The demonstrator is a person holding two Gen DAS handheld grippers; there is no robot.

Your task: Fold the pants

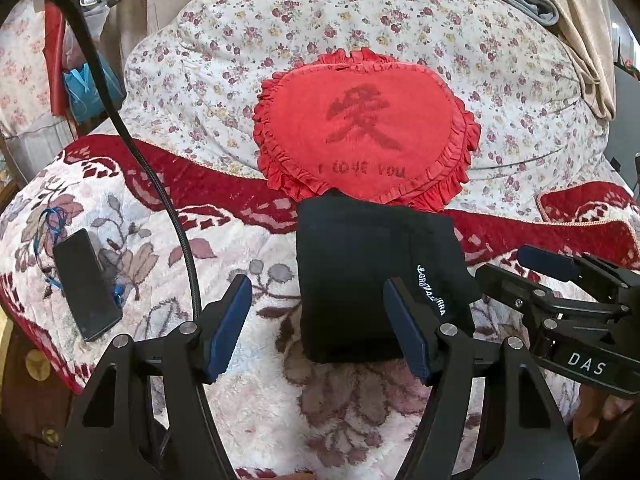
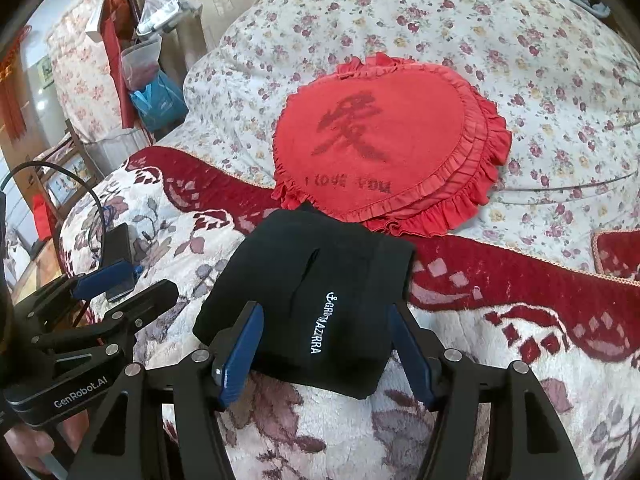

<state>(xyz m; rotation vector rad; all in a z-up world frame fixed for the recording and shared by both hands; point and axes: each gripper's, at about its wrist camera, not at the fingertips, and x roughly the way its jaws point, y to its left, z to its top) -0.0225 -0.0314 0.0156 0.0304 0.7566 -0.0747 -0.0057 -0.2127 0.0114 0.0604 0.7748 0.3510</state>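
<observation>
On bed (image 1: 120,208), atop floral fleece blanket: black pants (image 1: 368,280) folded into compact block, white lettering on side, far edge touching red heart cushion (image 1: 360,128). Left gripper (image 1: 318,328) fingers spread wide, empty, pants between/just beyond tips. Right gripper (image 2: 326,352) fingers also spread, straddling near end of pants; contact w/ fabric can't tell. Phone (image 1: 86,284) lying on blanket well left of pants, black cable (image 1: 160,200) arcing nearby. Flowered duvet (image 1: 400,20) piled behind cushion
</observation>
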